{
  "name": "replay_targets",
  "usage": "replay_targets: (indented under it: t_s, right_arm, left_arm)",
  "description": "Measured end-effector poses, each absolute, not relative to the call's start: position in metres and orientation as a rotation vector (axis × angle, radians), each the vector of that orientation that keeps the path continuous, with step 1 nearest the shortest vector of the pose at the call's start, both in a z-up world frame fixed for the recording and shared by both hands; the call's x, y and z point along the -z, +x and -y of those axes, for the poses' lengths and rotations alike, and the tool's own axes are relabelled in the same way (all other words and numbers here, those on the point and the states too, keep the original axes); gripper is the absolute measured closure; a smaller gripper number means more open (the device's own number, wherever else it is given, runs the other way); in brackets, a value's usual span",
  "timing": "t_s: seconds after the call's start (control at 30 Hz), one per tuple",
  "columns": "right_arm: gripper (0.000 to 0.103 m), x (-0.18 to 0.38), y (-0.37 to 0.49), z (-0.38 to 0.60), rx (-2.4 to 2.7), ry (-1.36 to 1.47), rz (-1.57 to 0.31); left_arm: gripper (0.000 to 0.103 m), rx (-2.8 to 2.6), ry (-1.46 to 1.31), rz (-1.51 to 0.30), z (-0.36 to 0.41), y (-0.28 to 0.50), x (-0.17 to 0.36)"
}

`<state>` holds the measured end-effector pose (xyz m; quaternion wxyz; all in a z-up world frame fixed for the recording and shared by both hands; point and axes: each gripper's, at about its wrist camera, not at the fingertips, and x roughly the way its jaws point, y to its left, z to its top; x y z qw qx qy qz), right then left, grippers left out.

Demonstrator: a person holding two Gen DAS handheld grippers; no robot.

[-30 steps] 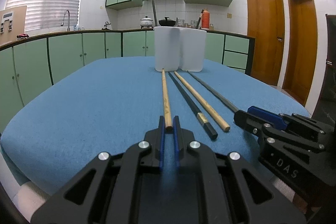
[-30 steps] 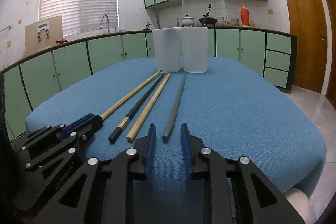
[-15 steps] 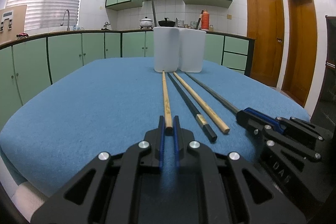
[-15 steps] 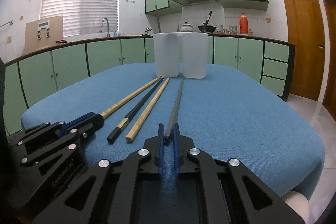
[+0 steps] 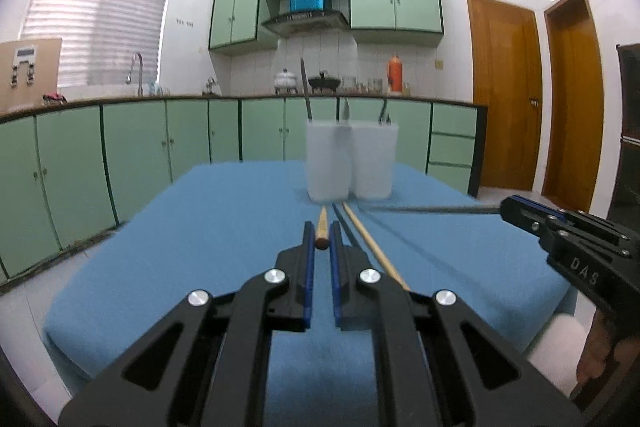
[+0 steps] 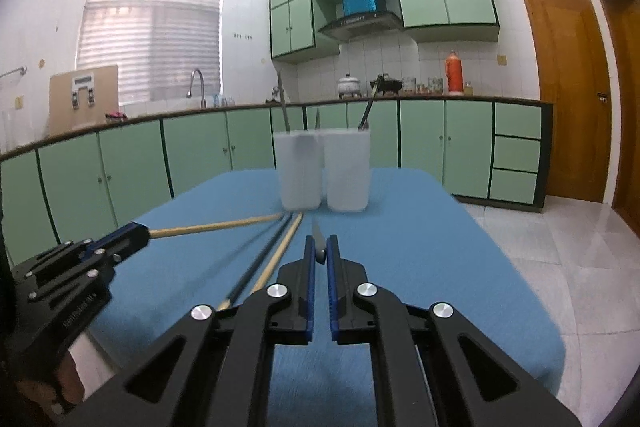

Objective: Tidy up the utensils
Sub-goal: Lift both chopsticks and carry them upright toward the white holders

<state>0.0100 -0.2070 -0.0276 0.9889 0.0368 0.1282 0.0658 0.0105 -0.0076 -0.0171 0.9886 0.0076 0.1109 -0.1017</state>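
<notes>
Chopsticks [image 5: 321, 231] pinched between tongs [image 5: 321, 247]

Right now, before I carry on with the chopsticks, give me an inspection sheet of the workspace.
Surface: blue cloth-covered table, flat.
Job's things: light wooden chopstick gripped at its near end; grey chopstick gripped at its near end; black chopstick and second wooden chopstick lying on the cloth; two white containers side by side at the far end, utensils already standing in them.
Clutter: nothing seen on the cloth.
Grippers: left gripper shut on the light wooden chopstick; right gripper shut on the grey chopstick.
Cables: nothing seen.
Surroundings: green cabinets, counter with pots, wooden doors.
</notes>
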Motion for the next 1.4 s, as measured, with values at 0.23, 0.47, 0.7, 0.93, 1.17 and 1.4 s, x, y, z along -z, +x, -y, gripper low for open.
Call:
replay_targets:
  t_s: [0.23,0.47,0.7,0.93,1.17,1.4]
  right_arm:
    - [0.097,-0.009,0.016,0.227,-0.161,0.123,-0.216]
    - [0.097,-0.052,0.03,0.237,-0.218,0.118,-0.195]
    - [0.097,-0.086,0.051,0.238,-0.256,0.122,-0.227]
    - [0.097,-0.115,0.071,0.241,-0.28,0.102,-0.246]
    - [0.097,-0.136,0.09,0.237,-0.31,0.058,-0.276]
    - [0.097,-0.154,0.104,0.235,-0.313,0.044,-0.262]
  left_arm:
    - [0.097,0.2,0.023,-0.156,0.002,0.012,-0.02]
    - [0.097,0.222,0.009,-0.165,0.002,0.028,-0.056]
    - [0.097,0.263,-0.016,-0.184,-0.002,0.047,-0.086]
    - [0.097,0.297,-0.007,-0.191,-0.004,0.065,-0.118]
    - [0.097,0.346,0.022,-0.239,-0.004,0.082,-0.136]
    - [0.097,0.374,0.021,-0.247,-0.009,0.098,-0.157]
